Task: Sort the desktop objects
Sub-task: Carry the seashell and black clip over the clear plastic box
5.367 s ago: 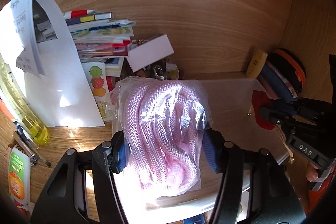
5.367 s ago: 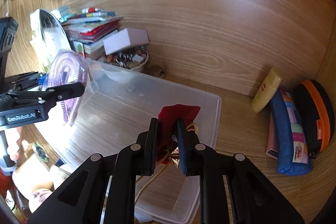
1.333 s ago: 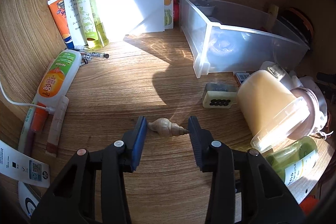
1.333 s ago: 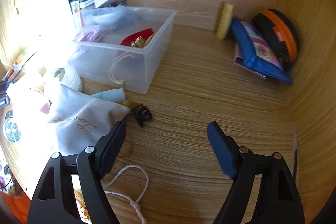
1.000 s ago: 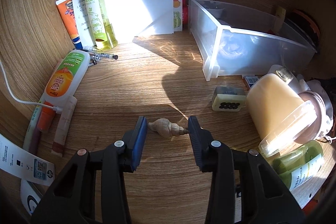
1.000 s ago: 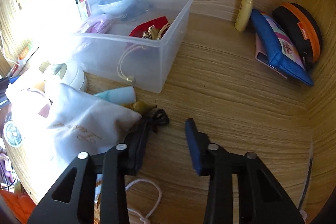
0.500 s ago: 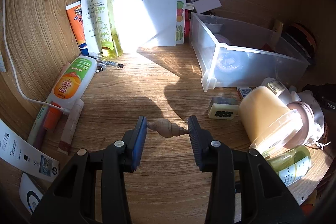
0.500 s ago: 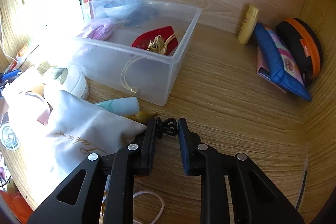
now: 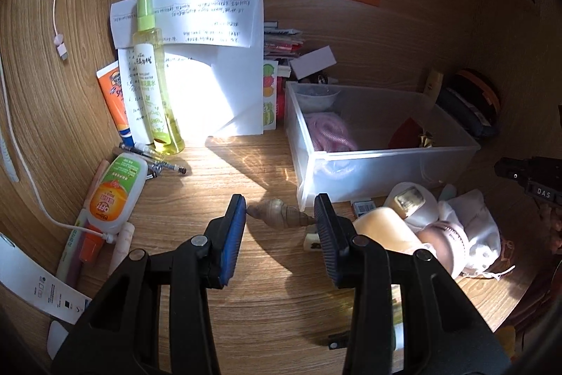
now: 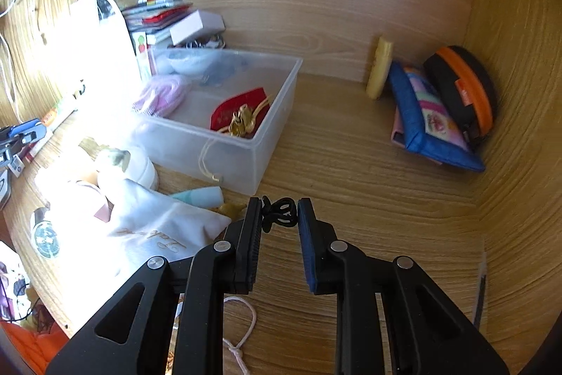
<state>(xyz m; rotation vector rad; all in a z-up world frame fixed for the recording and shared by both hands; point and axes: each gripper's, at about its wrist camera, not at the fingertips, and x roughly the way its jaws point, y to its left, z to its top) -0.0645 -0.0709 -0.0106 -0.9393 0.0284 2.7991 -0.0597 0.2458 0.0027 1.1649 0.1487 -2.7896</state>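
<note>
My left gripper (image 9: 280, 217) is shut on a tan spiral seashell (image 9: 281, 218), which hangs lengthwise between the blue pads above the wooden desk. My right gripper (image 10: 280, 216) is shut on a small black hair claw clip (image 10: 279, 215), lifted just off the desk. A clear plastic bin (image 9: 372, 160) (image 10: 246, 160) stands ahead of both. It holds a pink rope bundle (image 9: 330, 132) (image 10: 163, 95) and a red pouch with gold cord (image 10: 239, 115). The right gripper's body shows at the right edge of the left wrist view.
Left of the bin stand a yellow spray bottle (image 9: 152, 86), an orange tube (image 9: 114, 101), papers and an orange-labelled bottle (image 9: 114, 192). In front of the bin lie a white cloth bag (image 10: 154, 227), jars and a beige cup (image 9: 383, 234). Pouches (image 10: 435, 118) lean at the right corner.
Both grippers have risen with their objects: the seashell and the clip have come off the desk. The right jaws closed on the clip about a second ago.
</note>
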